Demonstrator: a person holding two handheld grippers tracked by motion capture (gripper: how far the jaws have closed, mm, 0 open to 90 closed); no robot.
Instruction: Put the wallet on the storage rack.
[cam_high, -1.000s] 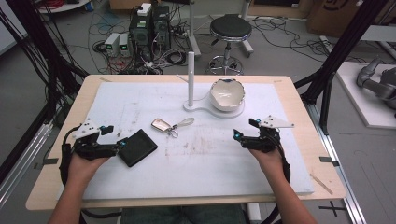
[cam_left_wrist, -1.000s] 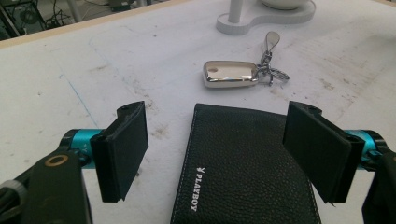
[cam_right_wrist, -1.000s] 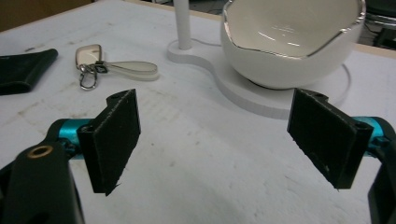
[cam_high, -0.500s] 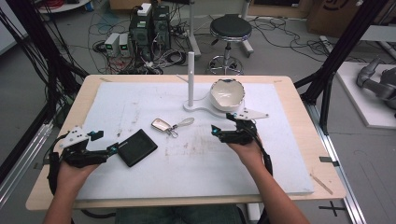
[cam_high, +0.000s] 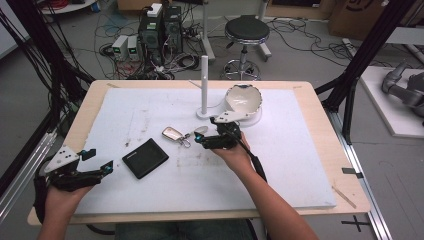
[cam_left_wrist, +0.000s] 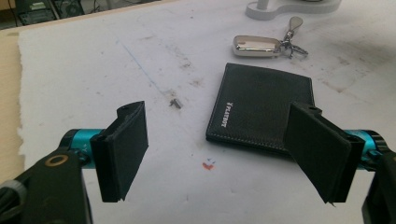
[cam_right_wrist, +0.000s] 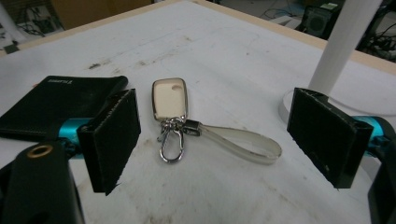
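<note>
While the right gripper (cam_high: 206, 141) hovers with fingers apart, the key fob (cam_right_wrist: 170, 98) lies flat just ahead of them near the counter's middle, strap (cam_right_wrist: 243, 142) trailing toward the white stand (cam_high: 203, 80) (long axis across the gap). Left gripper (cam_high: 102, 169): fingers apart, near the wallet (cam_high: 145, 157), farther off.

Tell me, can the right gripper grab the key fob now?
Probably yes. The right gripper is open, the key fob lies just ahead between its jaws, and nothing blocks the way.
</note>
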